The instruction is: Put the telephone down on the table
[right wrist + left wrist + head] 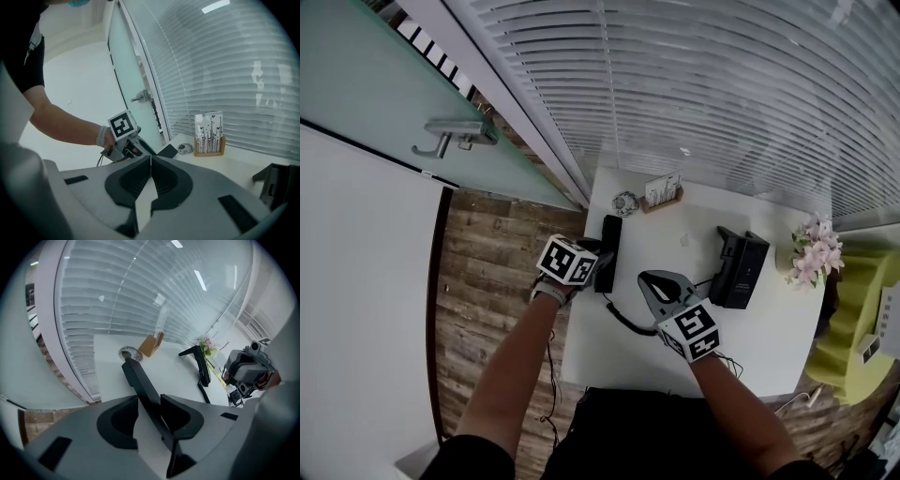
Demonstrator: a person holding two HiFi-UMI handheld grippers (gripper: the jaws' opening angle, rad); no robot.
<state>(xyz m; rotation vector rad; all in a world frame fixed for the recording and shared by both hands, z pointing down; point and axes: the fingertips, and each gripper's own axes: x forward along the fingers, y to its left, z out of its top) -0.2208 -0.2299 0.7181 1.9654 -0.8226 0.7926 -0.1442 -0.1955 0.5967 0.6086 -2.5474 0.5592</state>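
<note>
Letting go of phone (610, 246) on worktop (619, 361)
L gripper (149, 399) open round it, R gripper (150, 157) shut, empty; next, I think, lift L straight off.

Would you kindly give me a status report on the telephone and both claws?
Left claw open, telephone handset between its jaws. Right claw shut, empty. Handset lies on white table; small round dish just past its far end.
</note>
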